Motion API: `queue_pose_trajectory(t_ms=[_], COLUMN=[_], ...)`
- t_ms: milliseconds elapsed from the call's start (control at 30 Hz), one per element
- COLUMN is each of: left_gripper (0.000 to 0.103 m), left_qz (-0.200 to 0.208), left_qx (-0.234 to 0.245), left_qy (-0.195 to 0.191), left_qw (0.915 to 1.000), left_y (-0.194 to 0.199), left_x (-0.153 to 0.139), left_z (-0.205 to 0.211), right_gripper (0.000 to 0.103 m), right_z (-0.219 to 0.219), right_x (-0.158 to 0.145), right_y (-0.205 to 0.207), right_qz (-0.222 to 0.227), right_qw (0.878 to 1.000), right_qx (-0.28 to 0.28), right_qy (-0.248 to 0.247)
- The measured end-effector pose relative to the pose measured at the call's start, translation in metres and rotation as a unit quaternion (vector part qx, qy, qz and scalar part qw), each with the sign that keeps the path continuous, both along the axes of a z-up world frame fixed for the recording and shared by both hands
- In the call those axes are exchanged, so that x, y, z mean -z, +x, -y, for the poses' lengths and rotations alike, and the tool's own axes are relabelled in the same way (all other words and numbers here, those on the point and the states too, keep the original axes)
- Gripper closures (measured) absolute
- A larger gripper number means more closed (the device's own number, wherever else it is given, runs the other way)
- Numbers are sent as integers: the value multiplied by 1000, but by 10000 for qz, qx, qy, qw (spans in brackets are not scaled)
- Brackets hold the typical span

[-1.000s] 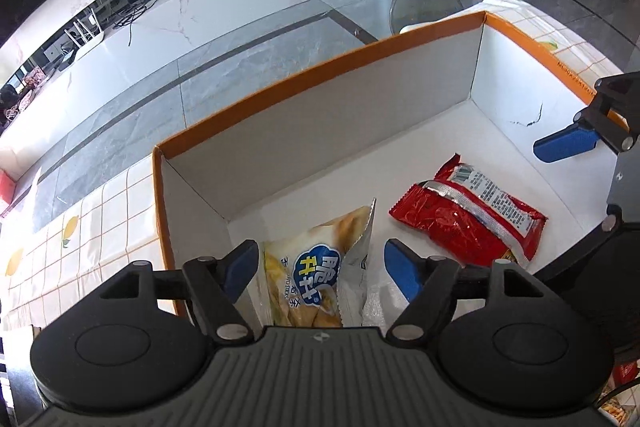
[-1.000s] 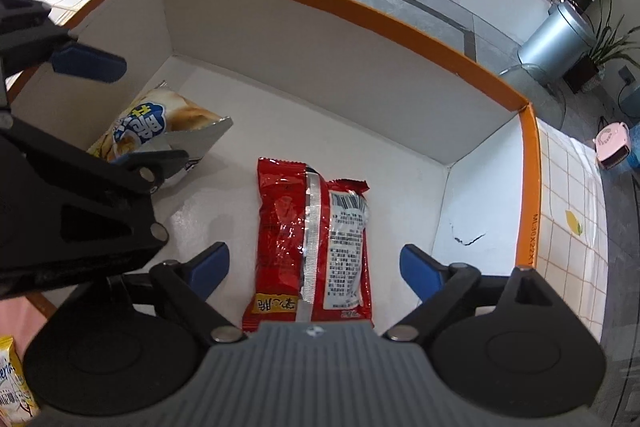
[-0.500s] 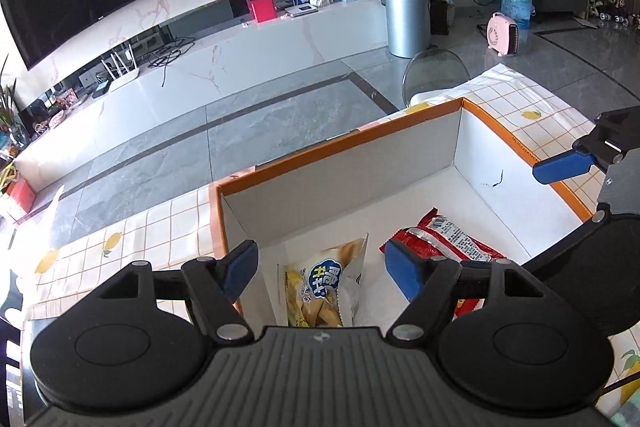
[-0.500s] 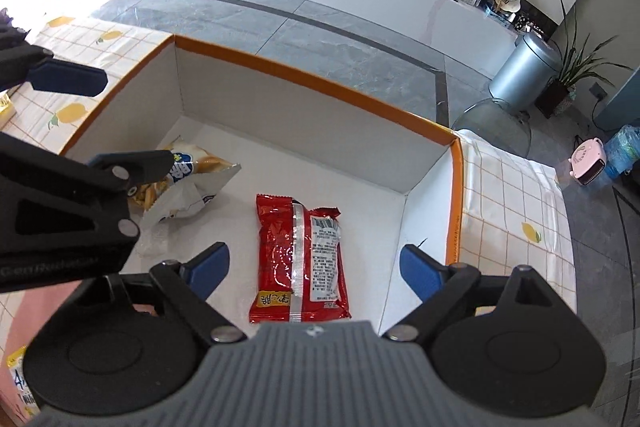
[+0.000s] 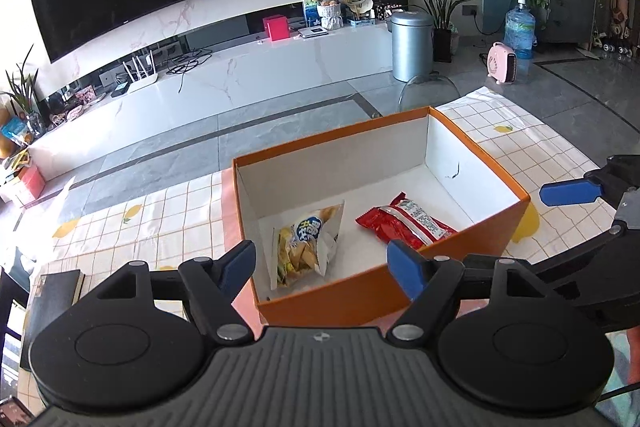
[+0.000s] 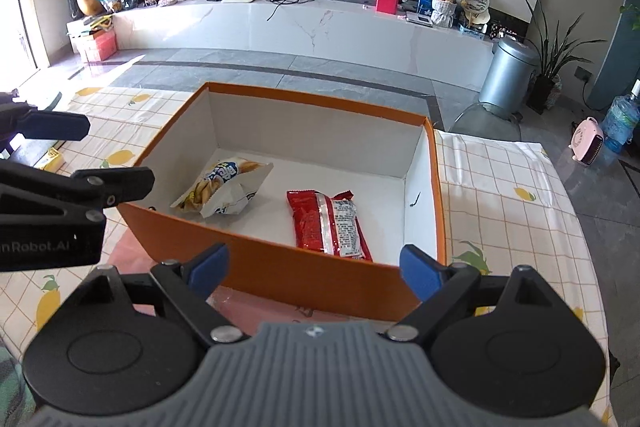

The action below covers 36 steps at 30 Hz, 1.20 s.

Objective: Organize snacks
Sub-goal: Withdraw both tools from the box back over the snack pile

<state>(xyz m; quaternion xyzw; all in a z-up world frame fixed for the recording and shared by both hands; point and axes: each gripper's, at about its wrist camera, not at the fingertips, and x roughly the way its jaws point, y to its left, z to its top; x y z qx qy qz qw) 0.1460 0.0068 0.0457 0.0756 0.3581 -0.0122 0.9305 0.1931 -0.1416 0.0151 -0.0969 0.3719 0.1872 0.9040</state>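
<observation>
An orange box [image 5: 384,285] with white inside stands on the lemon-print tablecloth; it also shows in the right wrist view [image 6: 304,281]. Inside lie a yellow chip bag [image 5: 306,241] on the left and a red snack packet [image 5: 404,223] on the right; both show in the right wrist view, the chip bag [image 6: 224,189] and the red packet [image 6: 328,225]. My left gripper [image 5: 322,269] is open and empty, above the box's near wall. My right gripper [image 6: 314,269] is open and empty, also over the near wall.
The tablecloth [image 6: 504,187] spreads around the box. A dark book [image 5: 52,301] lies at the table's left edge. A small yellow packet [image 6: 50,158] lies left of the box. A glass chair back [image 5: 428,93] stands behind the table.
Both grippers have pulled up and back out of the box, empty. The chip bag and the red packet stay lying inside.
</observation>
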Motion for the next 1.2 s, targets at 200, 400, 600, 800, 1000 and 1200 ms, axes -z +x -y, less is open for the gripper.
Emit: queue_pose_trajectory(t_ms=[200, 400, 600, 800, 1000, 1200], left_gripper=[15, 15, 15, 15, 16, 16], left_qz=[-127, -499, -731, -997, -1147, -1142], left_qx=[94, 156, 68, -28, 3, 195], left_qy=[-216, -407, -494, -698, -815, -764], left_qw=[9996, 9978, 9961, 9926, 9900, 9903], left_y=[-39, -70, -94, -111, -116, -117], left_x=[7, 30, 53, 78, 99, 111], left_z=[2, 5, 0, -8, -13, -13], right_gripper=[14, 14, 14, 15, 22, 23], right_z=[13, 21, 23, 28, 32, 28], right_x=[10, 25, 46, 68, 89, 99], right_y=[-52, -92, -121, -133, -131, -129], right_qz=[54, -177, -392, -503, -642, -591], right_qw=[10000, 9997, 9991, 9982, 9968, 9975], right_qx=[-78, -3, 82, 259, 369, 308], right_qy=[-7, 152, 169, 205, 294, 223])
